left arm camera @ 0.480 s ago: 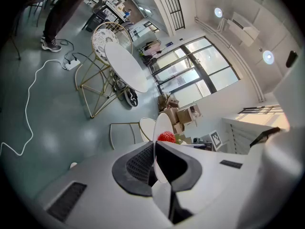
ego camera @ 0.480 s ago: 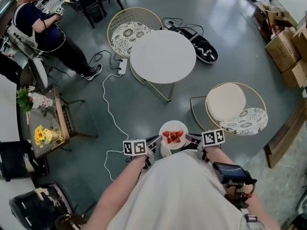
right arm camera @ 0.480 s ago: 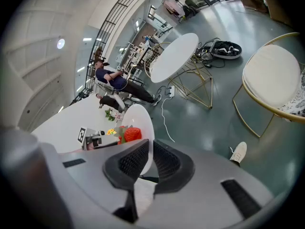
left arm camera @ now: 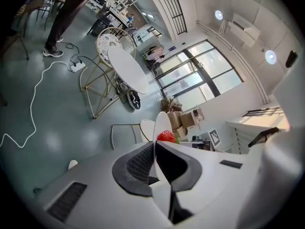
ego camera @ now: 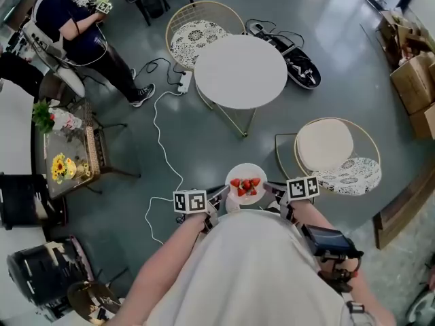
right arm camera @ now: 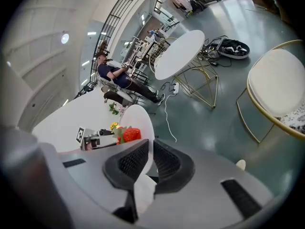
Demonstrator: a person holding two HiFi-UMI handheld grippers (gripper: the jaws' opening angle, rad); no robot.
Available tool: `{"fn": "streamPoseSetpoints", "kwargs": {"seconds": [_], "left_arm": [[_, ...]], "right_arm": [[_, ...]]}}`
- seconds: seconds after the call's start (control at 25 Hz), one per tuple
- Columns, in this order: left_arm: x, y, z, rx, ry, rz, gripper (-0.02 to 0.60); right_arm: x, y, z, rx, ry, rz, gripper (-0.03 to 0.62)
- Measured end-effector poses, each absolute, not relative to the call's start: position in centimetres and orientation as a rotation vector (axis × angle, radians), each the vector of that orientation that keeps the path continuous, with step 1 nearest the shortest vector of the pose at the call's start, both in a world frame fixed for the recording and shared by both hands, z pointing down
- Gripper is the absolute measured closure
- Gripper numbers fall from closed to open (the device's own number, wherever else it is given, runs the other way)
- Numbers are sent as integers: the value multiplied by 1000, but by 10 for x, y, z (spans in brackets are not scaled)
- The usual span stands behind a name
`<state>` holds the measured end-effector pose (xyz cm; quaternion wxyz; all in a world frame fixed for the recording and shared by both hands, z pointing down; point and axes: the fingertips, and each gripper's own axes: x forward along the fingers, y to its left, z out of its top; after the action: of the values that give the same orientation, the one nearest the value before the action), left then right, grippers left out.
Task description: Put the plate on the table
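Above the floor, well short of the counter's [ego camera: 240, 71] near edge, the left tool [ego camera: 219, 198] and right tool [ego camera: 270, 191] are pinching the plate [ego camera: 238, 173] by opposite rims, jaws nearly shut. Uneven carrying risks tipping the strawberries [ego camera: 246, 187] off.

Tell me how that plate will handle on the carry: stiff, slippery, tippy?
Likely stiff: the plate looks flat though pinched only at opposite rims by the left gripper and right gripper. Probably slick: its smooth white rim sits in narrow pinches. The piled strawberries may roll if it tilts.
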<state>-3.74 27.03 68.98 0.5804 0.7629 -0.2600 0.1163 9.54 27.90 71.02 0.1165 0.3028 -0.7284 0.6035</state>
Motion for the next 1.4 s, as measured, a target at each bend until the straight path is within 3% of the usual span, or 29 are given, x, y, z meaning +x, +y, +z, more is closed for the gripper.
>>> {"fn": "streamPoseSetpoints", "kwargs": {"seconds": [0.72, 1.4], "left_arm": [[34, 295, 674, 1785, -628, 267, 562], [25, 297, 674, 1771, -700, 247, 561]], "right_arm": [[166, 302, 697, 933, -2087, 1761, 565], [156, 300, 699, 853, -2083, 1746, 565]]}}
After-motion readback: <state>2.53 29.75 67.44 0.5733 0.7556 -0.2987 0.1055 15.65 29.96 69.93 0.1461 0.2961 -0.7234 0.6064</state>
